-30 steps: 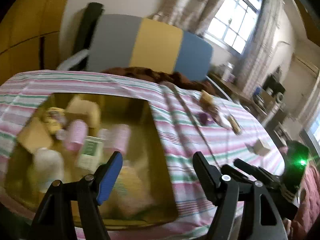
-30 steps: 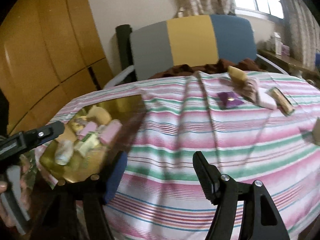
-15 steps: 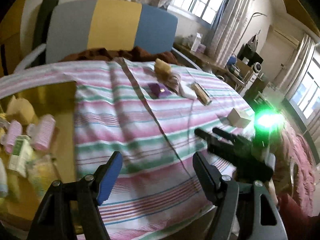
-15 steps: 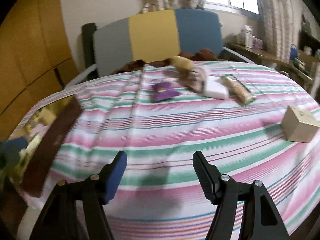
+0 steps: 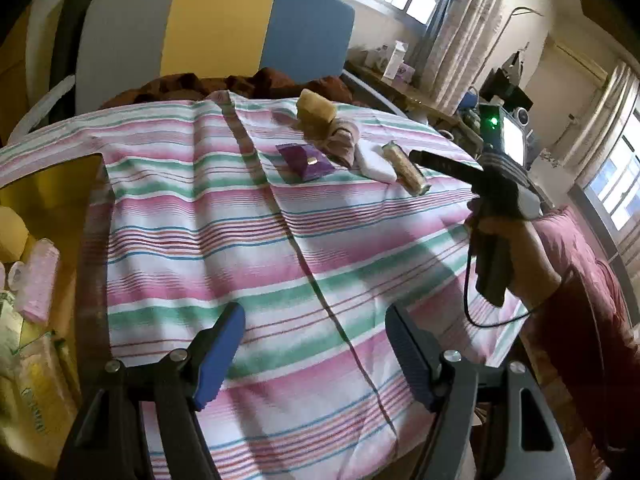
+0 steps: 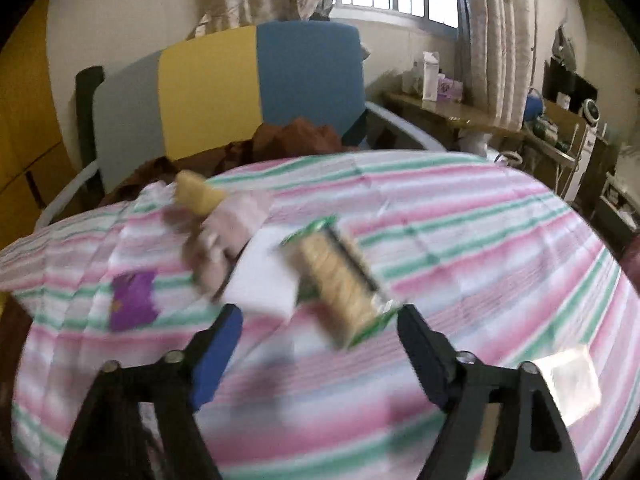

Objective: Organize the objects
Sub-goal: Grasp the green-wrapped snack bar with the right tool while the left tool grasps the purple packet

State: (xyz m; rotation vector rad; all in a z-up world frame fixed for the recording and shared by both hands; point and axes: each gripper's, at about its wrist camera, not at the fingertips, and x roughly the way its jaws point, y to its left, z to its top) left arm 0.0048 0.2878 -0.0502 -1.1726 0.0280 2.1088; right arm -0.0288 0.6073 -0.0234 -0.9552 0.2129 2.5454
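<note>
Clearly the cracker pack (image 6: 340, 280) is nearest the right gripper (image 6: 320, 344), lying on the striped cloth (image 6: 460, 240) just beyond its fingertips, with a white block (image 6: 260, 276) touching its left side. Those jaws are opening, with nothing between them yet. The pack looks light, and its wrapper is probably slick and crinkly; the crackers inside would likely snap under a hard squeeze, so a gentle hold across the short width at mid-length seems best. The left gripper (image 5: 316, 348) hangs open and empty over the near cloth, well apart from the far group: purple pouch (image 5: 306, 162), pinkish cloth bundle (image 5: 342, 142) and yellow sponge (image 5: 316, 110). At the left edge a golden tray (image 5: 48, 176) holding small packets is cut off. Motion blur in the right wrist view smears the pack's ends, and a pale box (image 6: 572, 384) sits half behind the right finger.
</note>
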